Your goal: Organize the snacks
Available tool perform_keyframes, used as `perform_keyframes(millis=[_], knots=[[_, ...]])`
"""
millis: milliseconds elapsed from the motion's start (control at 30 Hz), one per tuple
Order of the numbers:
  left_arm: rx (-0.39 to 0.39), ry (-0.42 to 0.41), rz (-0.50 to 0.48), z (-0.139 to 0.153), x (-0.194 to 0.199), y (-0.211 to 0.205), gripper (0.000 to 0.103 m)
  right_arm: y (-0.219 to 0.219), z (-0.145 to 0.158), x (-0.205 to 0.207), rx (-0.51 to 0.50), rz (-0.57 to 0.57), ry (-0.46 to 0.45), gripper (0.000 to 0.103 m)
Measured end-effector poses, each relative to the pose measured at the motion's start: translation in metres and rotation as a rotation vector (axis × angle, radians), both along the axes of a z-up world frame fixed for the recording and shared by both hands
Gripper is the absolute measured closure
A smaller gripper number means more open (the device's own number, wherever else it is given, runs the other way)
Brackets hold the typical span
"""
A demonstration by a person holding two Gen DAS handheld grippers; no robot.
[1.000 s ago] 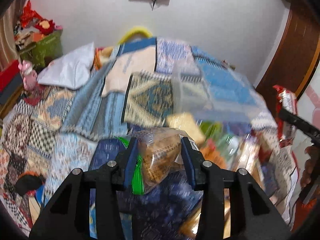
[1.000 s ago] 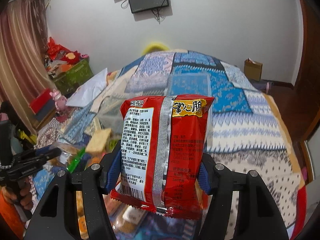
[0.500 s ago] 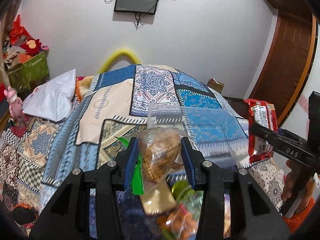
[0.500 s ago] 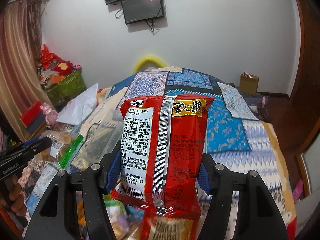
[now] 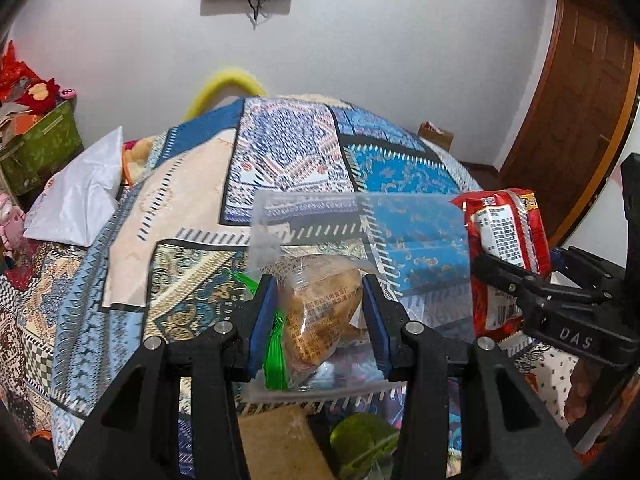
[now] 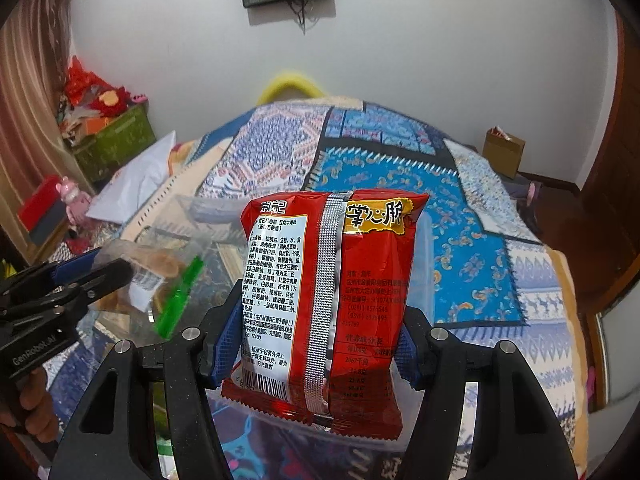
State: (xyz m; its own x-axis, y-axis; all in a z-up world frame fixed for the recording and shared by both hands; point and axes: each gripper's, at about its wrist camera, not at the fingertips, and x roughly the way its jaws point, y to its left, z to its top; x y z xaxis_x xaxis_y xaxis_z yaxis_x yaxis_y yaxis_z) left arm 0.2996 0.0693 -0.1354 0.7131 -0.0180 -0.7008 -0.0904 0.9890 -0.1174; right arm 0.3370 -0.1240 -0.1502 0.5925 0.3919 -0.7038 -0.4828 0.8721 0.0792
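Observation:
My left gripper (image 5: pixel 318 320) is shut on a clear-wrapped pastry snack (image 5: pixel 320 316) with a green strip, held above a clear plastic box (image 5: pixel 400 240) on the bed. It also shows at the left of the right wrist view (image 6: pixel 104 268). My right gripper (image 6: pixel 312 344) is shut on a red snack bag (image 6: pixel 332 304) with white printed text, held upright over the box. The red bag and right gripper show at the right of the left wrist view (image 5: pixel 508 248).
A patchwork blue quilt (image 6: pixel 460 216) covers the bed. Loose snacks lie below my left gripper, a tan packet (image 5: pixel 276 440) and a green one (image 5: pixel 364 440). A white pillow (image 5: pixel 80 200), a green bin (image 6: pixel 116 140), a cardboard box (image 6: pixel 502 148) and a wooden door (image 5: pixel 572 100) surround the bed.
Both grippers have risen and moved forward over the clear box, each still holding its snack. The snack pile has dropped toward the bottom of the views.

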Motion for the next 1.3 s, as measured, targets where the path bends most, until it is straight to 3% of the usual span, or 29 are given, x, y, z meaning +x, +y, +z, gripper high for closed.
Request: perform_keyframes(millis=[167,433,500,733,1067,1300], knots=[[0.042,0.022,-0.023,-0.010,0.013,-0.013,0.060,0.006,-0.012,0.004,-0.044,0.024,0.037,0.043],[0.002,0.092,0.001,-0.030,0.025,-0.011,0.059,0.006,-0.026,0.011,-0.078,0.041,0.096,0.042],[0.002,0.088,0.001,-0.029,0.024,-0.010,0.050,0.008,-0.026,0.009,-0.095,0.047,0.092,0.042],[0.021,0.031,-0.017,-0.001,0.003,-0.013,0.038,0.006,-0.021,0.000,-0.094,0.051,0.102,0.040],[0.046,-0.060,-0.025,0.051,-0.053,-0.012,0.032,-0.017,0.025,-0.038,-0.030,0.034,0.013,0.031],[0.047,-0.037,-0.017,0.056,-0.094,-0.005,0.030,-0.041,0.048,-0.079,0.006,0.019,-0.055,0.025]])
